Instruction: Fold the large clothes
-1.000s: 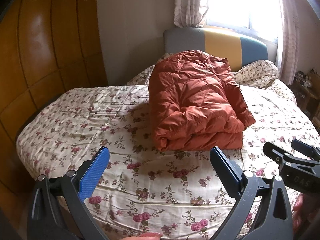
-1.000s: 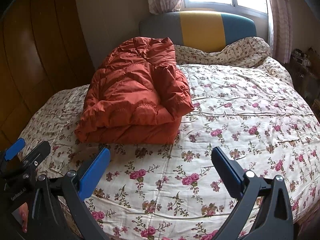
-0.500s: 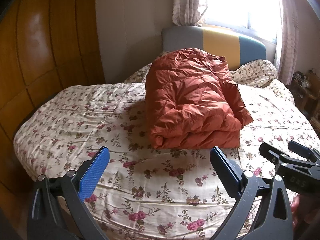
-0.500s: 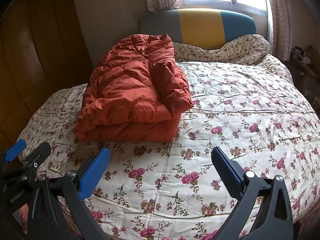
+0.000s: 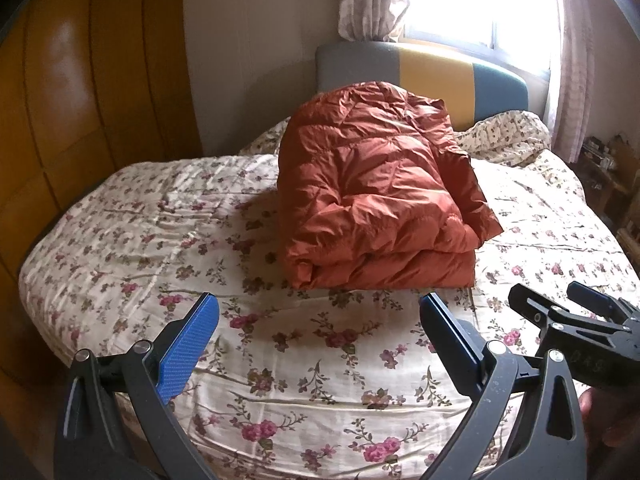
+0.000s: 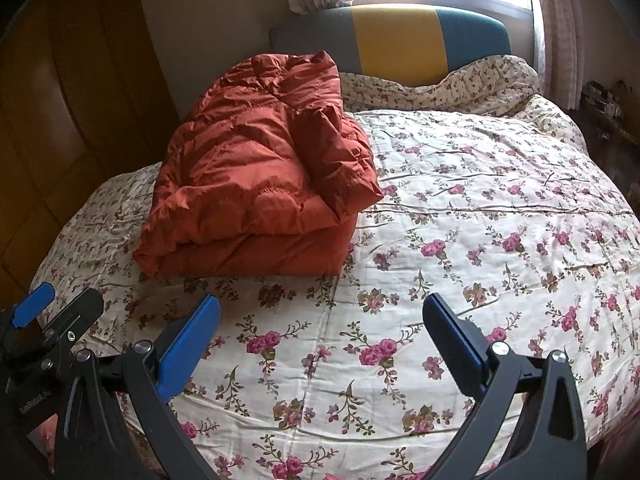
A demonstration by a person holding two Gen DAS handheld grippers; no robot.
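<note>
Both grippers, left and right, hang spread and empty over the bed's near edge, apparently because the orange puffer jacket already lies folded toward the headboard.

Bare floral bed stretches in front of the folded jacket and to both its sides, widest on its right. Behind the jacket stands the headboard with a bunched quilt; a wooden wardrobe walls off its left.
</note>
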